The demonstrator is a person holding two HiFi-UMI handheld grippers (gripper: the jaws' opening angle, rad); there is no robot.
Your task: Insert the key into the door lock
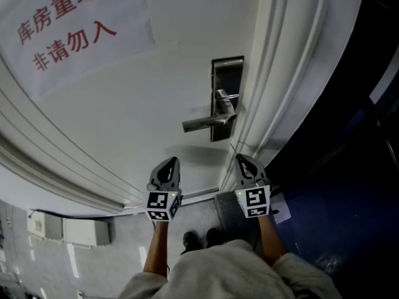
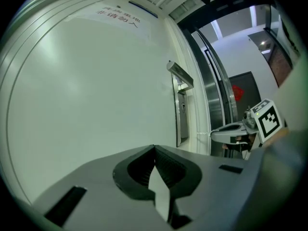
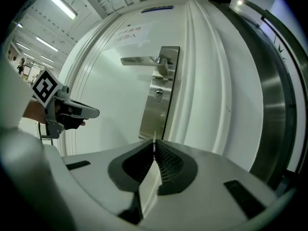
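- While its fingers stay out of sight in the head view, the right gripper (image 3: 154, 148) shows them in its own view pressed together on the key (image 3: 154, 139); only a thin sliver of blade pokes past the fingertips, seen edge-on.
- The left gripper (image 2: 155, 150) hangs level beside it, fingers pressed together on nothing, facing bare door well left of the lock.
- The key's long axis runs along the fingers, straight at the door (image 1: 124, 104).
- Ahead of the tip and a little above it, not touching, sits the keyhole (image 3: 158, 96) in the steel lock plate (image 3: 153, 119), beneath the handle (image 3: 139, 60).
- The coming move looks like forward and slightly up; the right hand is nearer.
- Farther up the door hangs a paper sign (image 1: 68, 23).
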